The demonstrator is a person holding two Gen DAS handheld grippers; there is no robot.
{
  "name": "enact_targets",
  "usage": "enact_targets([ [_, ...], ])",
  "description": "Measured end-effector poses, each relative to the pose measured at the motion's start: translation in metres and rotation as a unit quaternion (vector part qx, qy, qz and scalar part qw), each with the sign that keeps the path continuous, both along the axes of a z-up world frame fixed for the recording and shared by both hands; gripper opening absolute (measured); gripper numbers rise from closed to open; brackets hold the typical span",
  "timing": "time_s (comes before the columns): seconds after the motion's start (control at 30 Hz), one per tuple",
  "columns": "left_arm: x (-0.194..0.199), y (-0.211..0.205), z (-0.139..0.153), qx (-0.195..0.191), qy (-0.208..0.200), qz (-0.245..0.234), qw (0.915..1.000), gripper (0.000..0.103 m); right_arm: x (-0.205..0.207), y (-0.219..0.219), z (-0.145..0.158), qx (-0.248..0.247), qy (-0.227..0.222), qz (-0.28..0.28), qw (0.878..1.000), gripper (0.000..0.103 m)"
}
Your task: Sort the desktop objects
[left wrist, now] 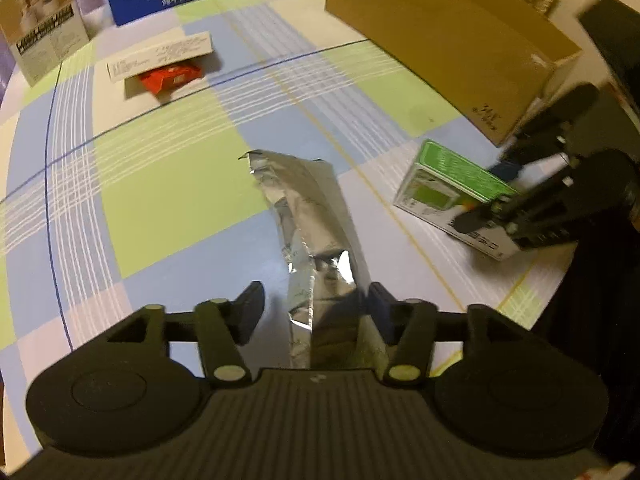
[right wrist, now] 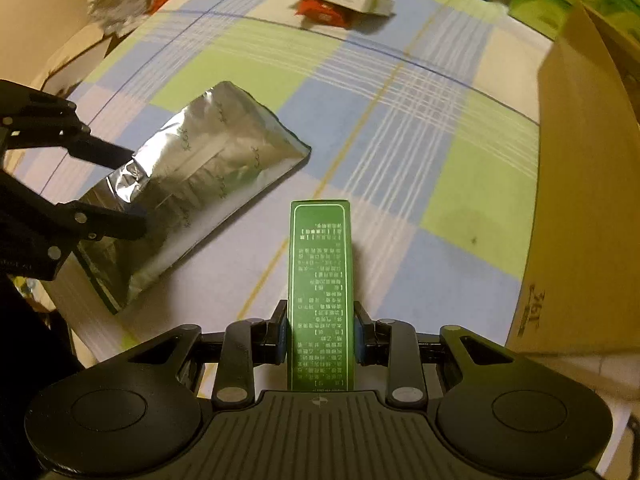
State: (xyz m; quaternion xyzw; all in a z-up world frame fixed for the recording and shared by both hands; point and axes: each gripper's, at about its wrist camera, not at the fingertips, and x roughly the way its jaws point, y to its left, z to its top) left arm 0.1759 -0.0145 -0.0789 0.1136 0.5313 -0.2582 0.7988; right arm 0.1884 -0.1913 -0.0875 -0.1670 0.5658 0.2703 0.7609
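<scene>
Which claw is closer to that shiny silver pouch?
The left claw: its fingers straddle the silver foil pouch's end. The right claw is off to the side, clamped on the green box.

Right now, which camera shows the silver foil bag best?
The right wrist view: the silver foil bag lies broadside, nearly its whole face visible. The left wrist view shows it foreshortened between the left gripper's fingers.

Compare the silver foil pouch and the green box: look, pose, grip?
The silver foil pouch is soft, crinkled and reflective; the green box is rigid, with printed text. The pouch lies flat on the checked tablecloth; the box stands on a narrow edge. The left gripper is open around the pouch's end; the right gripper is shut on the box. Both sit near the cardboard box.
</scene>
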Motion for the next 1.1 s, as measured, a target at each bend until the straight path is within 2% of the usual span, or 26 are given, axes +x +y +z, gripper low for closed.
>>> enact_targets([
  [0.07, 0.007, -0.003, -0.003, 0.001, 0.010, 0.006, 0.9999, 0.059, 0.000, -0.005, -0.001, 0.009, 0.003, -0.009, 1.000, 0.028],
  [0.23, 0.028, -0.012, -0.018, 0.003, 0.042, 0.009, 0.9991, 0.059, 0.005, -0.019, -0.002, 0.030, 0.013, -0.026, 0.999, 0.028],
  [0.37, 0.036, -0.021, -0.028, 0.012, 0.050, 0.011, 0.9986, 0.057, 0.009, -0.026, -0.002, 0.041, 0.011, -0.034, 0.999, 0.029],
  [0.43, 0.036, -0.028, -0.030, 0.023, 0.049, 0.007, 0.9985, 0.051, 0.010, -0.028, -0.003, 0.045, 0.010, -0.034, 0.998, 0.030],
  [0.5, 0.034, -0.035, -0.034, 0.042, 0.047, 0.002, 0.9980, 0.051, 0.011, -0.028, -0.004, 0.046, 0.006, -0.032, 0.998, 0.035],
  [0.63, 0.030, -0.045, -0.039, 0.078, 0.039, -0.012, 0.9961, 0.052, 0.011, -0.032, -0.005, 0.054, 0.002, -0.035, 0.998, 0.038],
  [0.83, 0.034, -0.040, -0.035, 0.078, 0.054, -0.021, 0.9953, 0.039, 0.013, -0.036, -0.005, 0.056, 0.000, -0.032, 0.998, 0.039],
  [1.1, 0.030, -0.031, -0.032, 0.073, 0.049, -0.013, 0.9961, 0.040, 0.014, -0.024, -0.009, 0.035, -0.007, 0.002, 0.999, 0.039],
])
